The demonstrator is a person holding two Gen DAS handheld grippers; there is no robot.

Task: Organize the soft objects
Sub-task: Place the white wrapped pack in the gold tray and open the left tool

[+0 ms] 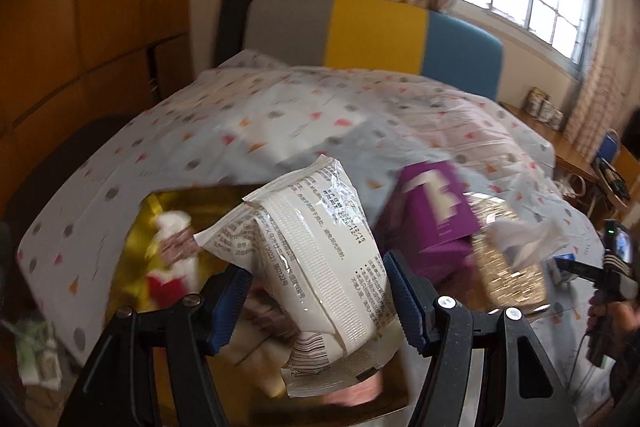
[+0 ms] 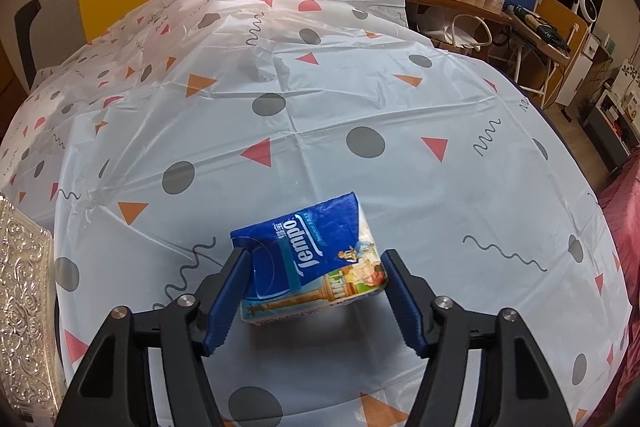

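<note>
- The table (image 2: pixel 360 99) in front of you carries a thin, glossy plastic cover, creased along its fold lines and printed with grey discs, orange and red triangles and dark squiggles.
- A gold-lined box (image 1: pixel 208 199) lies open below your left gripper; its interior is smooth and reflective. It contains a blurred soft item in white, red and yellow (image 1: pixel 172 251); what that item is cannot be told.
- An embossed metallic box (image 2: pixel 24 307) with a raised scroll pattern sits at the table's left edge in the right wrist view.
- A purple carton (image 1: pixel 436 211), rectangular with a white mark, stands just beside the gold-lined box and is blurred.
- The white tissue pack (image 1: pixel 320 267) is a soft pillow-shaped packet in crinkled clear film, with printed text and a barcode. Your left gripper (image 1: pixel 320 303) pinches it between both blue ribbed pads, above the gold-lined box.
- The blue tissue pack (image 2: pixel 316 259) is a small soft block in glossy printed wrap, resting on the table cover. Your right gripper (image 2: pixel 316 303) straddles it: the left pad touches the pack, the right pad stands just clear, so the fingers are spread.
</note>
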